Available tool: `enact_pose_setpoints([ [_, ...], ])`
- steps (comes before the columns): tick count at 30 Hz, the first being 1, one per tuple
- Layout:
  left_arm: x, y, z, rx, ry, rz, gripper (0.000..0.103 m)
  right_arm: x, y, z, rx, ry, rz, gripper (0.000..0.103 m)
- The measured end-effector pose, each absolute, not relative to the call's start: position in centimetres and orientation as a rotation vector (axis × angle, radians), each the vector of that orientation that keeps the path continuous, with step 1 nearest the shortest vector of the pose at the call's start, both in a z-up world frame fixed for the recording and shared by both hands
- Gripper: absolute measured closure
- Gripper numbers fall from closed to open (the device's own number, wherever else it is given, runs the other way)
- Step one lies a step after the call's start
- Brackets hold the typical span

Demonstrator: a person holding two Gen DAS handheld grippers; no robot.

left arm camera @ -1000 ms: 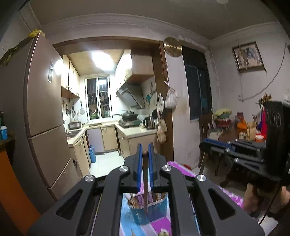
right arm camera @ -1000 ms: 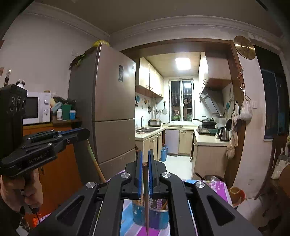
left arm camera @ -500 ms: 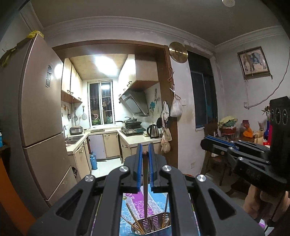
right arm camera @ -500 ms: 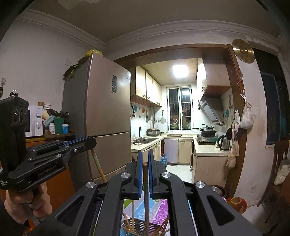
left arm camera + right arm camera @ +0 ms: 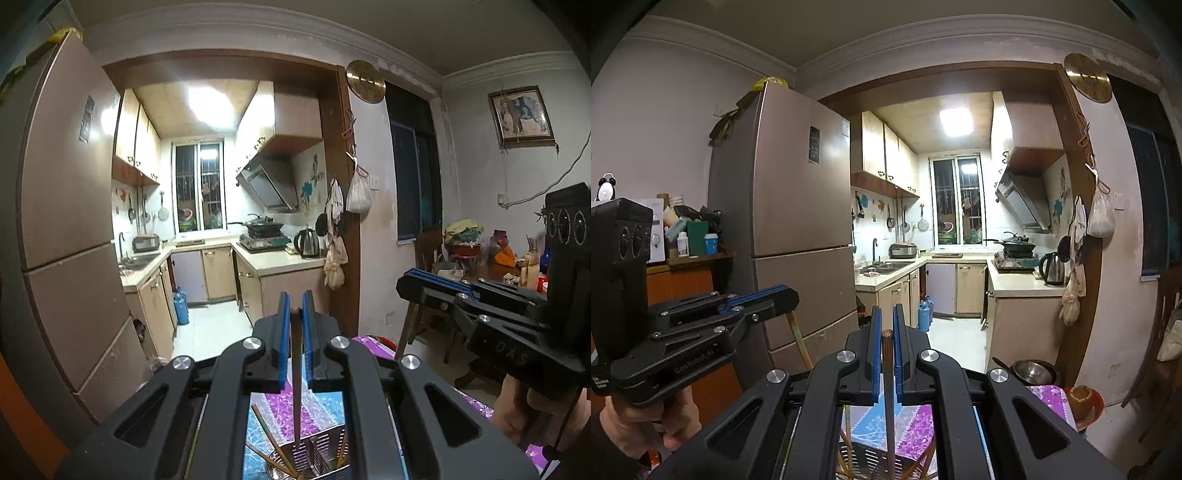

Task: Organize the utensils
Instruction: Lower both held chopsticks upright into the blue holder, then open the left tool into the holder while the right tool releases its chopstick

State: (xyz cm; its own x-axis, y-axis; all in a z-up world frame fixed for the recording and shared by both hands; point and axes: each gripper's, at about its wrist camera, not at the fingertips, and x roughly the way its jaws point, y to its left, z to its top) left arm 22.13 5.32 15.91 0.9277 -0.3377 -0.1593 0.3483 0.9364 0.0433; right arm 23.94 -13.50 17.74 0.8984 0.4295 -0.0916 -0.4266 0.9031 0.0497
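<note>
My left gripper [image 5: 294,308] is shut on a brown chopstick [image 5: 296,376] that hangs straight down between its blue pads. The stick's lower end sits over a perforated metal utensil holder [image 5: 314,456] holding several chopsticks. My right gripper [image 5: 886,321] is shut on another brown chopstick [image 5: 888,398], also upright, above the same metal holder [image 5: 864,458]. Each gripper shows in the other's view: the right gripper [image 5: 406,284] beside me on the right, the left gripper [image 5: 790,295] on the left, each in a hand.
A purple and blue patterned tablecloth [image 5: 280,406] lies under the holder. A tall fridge [image 5: 798,229] stands at left, and the kitchen doorway lies ahead. A metal bowl [image 5: 1032,371] and a brown bowl [image 5: 1082,398] sit at right. A cluttered side table [image 5: 491,266] stands far right.
Both grippers moved forward over the table with their chopsticks. The blue container once seen below gave way to the metal holder, which now sits under the stick tips.
</note>
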Motion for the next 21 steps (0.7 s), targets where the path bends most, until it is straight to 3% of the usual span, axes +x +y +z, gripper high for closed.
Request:
enact_pose_setpoints([
  [21, 26.3, 6.5, 10.8, 0.054, 0.273, -0.373, 0.097, 27.0, -14.3, 11.8, 0.068, 0.179, 0.417, 0.096],
])
